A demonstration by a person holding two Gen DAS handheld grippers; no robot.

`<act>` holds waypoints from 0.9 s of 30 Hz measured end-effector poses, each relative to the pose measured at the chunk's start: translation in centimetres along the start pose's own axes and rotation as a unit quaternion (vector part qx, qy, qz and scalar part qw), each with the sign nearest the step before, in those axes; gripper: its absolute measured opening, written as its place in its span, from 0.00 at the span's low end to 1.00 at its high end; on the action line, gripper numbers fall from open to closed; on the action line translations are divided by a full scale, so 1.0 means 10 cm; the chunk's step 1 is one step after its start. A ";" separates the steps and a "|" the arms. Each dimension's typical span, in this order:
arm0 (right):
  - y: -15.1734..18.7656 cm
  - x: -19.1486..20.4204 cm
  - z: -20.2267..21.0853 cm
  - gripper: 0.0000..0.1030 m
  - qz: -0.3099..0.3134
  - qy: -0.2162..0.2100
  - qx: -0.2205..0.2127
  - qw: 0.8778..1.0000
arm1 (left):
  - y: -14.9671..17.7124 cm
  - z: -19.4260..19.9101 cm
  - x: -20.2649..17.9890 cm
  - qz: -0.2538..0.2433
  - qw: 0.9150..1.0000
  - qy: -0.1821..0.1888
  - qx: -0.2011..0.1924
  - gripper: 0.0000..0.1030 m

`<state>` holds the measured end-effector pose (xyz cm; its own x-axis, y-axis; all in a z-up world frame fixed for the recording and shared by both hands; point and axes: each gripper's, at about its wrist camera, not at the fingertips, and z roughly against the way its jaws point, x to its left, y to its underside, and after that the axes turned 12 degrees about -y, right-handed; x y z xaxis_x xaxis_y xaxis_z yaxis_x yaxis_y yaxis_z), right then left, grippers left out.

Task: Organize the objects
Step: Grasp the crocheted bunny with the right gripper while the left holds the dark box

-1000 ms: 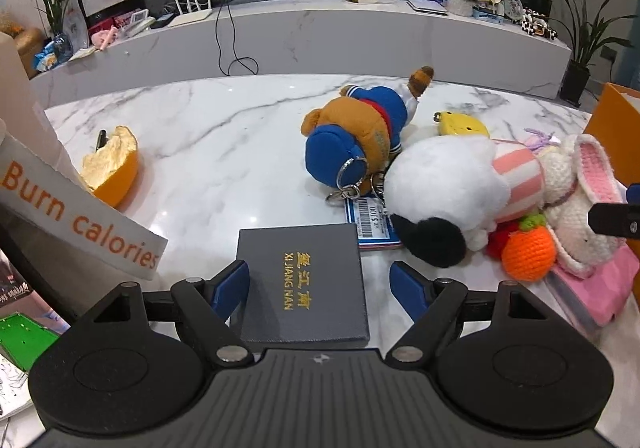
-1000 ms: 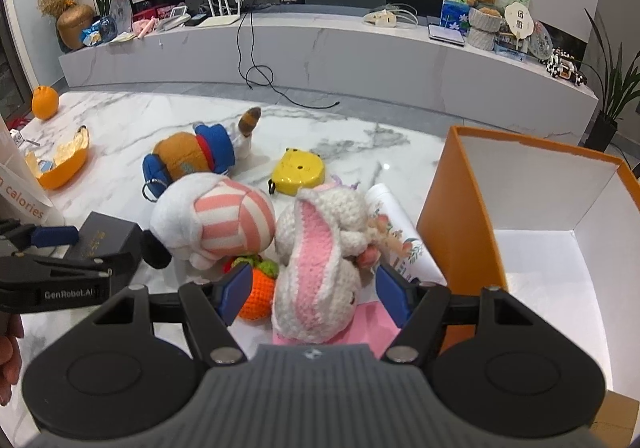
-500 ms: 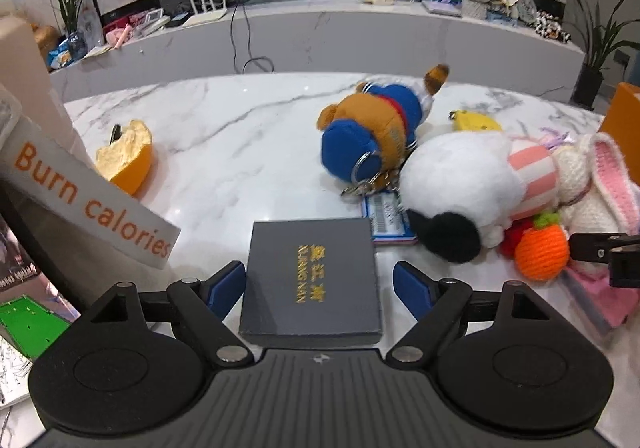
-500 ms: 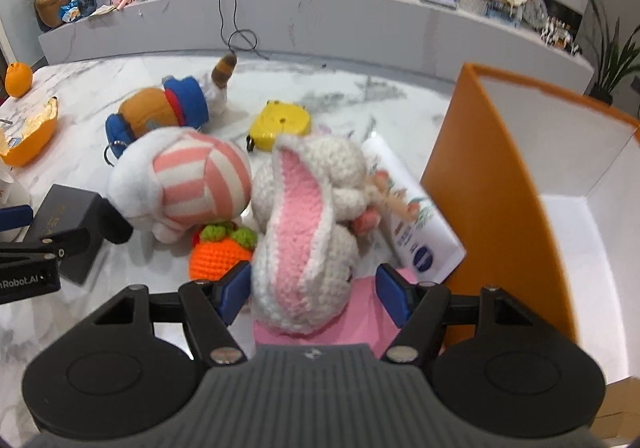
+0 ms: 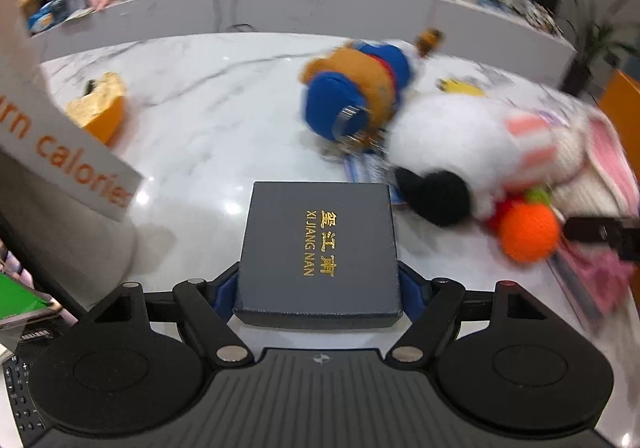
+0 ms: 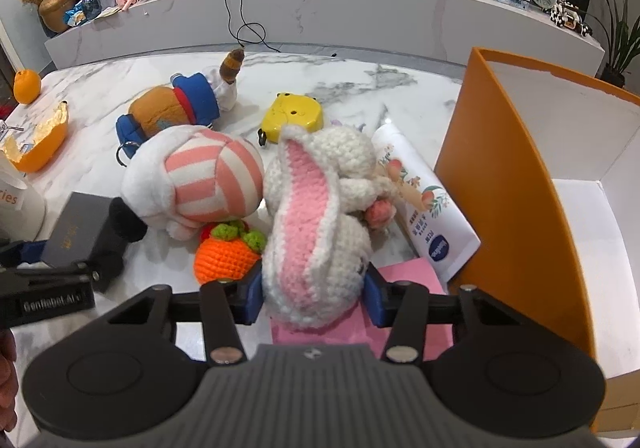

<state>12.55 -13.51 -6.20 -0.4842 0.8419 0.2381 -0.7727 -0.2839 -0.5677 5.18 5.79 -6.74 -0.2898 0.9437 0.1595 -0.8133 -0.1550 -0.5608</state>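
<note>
Both tongs are pointed steeply down at the bench [image 6: 344,68].

The left tongs [image 5: 319,290] have just been closing, and their blue pads [image 5: 225,290] are pressed against the two sides of the dark gift box [image 5: 320,248], which is clamped at its near end; gold lettering is seen on its lid. Just left of these tongs a white sign with orange lettering [image 5: 68,156] is leaning, and beyond it a hollowed orange peel [image 5: 98,110] is lying on the marble.

The right tongs [image 6: 314,294] have just been closing as well, and the crocheted rabbit [image 6: 316,216] is squeezed between their blue pads [image 6: 251,298], its pink-lined ear laid along the line of the fingers. Under the rabbit, close to the tongs, a pink sheet [image 6: 404,276] is spread. Just left of the rabbit a crocheted orange carrot [image 6: 226,254] is resting, and behind that a white plush with a pink striped cap [image 6: 196,180]. To the right of the tongs a white tube [image 6: 424,208] is propped against the wall of an open orange box [image 6: 508,184] with a white inside.

Farther ahead of the tongs a yellow tape measure [image 6: 294,112] and a brown plush in a blue jacket [image 6: 176,108] are lying. Beyond the bench a long white marble shelf [image 6: 320,8] is seen, crowded with small things, with potted plants [image 6: 616,40] at its ends.
</note>
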 end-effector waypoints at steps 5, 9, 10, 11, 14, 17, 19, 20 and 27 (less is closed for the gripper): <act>0.05 -0.04 0.13 0.49 0.001 -0.010 0.020 1.000 | 0.17 0.17 -0.16 -0.050 0.998 0.019 0.021 0.86; 0.14 -0.05 0.19 0.50 0.013 -0.028 0.058 0.998 | 0.28 0.27 -0.24 -0.075 0.996 0.029 0.034 0.87; 0.16 -0.05 0.19 0.50 0.015 -0.031 0.061 0.998 | 0.29 0.28 -0.26 -0.077 0.996 0.029 0.036 0.88; 0.17 -0.06 0.19 0.51 0.015 -0.032 0.064 0.997 | 0.28 0.28 -0.27 -0.078 0.996 0.027 0.037 0.88; 0.16 -0.06 0.19 0.54 0.011 -0.031 0.053 0.998 | 0.24 0.28 -0.32 -0.082 0.996 0.019 0.029 0.88; 0.14 -0.05 0.17 0.62 0.012 -0.024 0.039 0.999 | 0.21 0.27 -0.35 -0.086 0.996 0.007 0.017 0.88; 0.12 -0.06 0.14 0.65 0.010 -0.016 0.030 0.999 | 0.20 0.24 -0.35 -0.087 0.996 0.004 0.020 0.88; 0.11 -0.06 0.12 0.66 0.008 -0.017 0.029 0.999 | 0.20 0.23 -0.35 -0.085 0.996 0.006 0.022 0.88; 0.05 -0.08 0.03 0.69 -0.012 -0.012 0.011 1.000 | 0.15 0.26 -0.30 -0.064 0.998 0.023 0.013 0.91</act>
<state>12.46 -14.49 -6.49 -0.4756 0.8372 0.2700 -0.7926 -0.2748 -0.5443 3.55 1.98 -5.94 -0.1598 0.9685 0.1911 -0.8554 -0.0392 -0.5165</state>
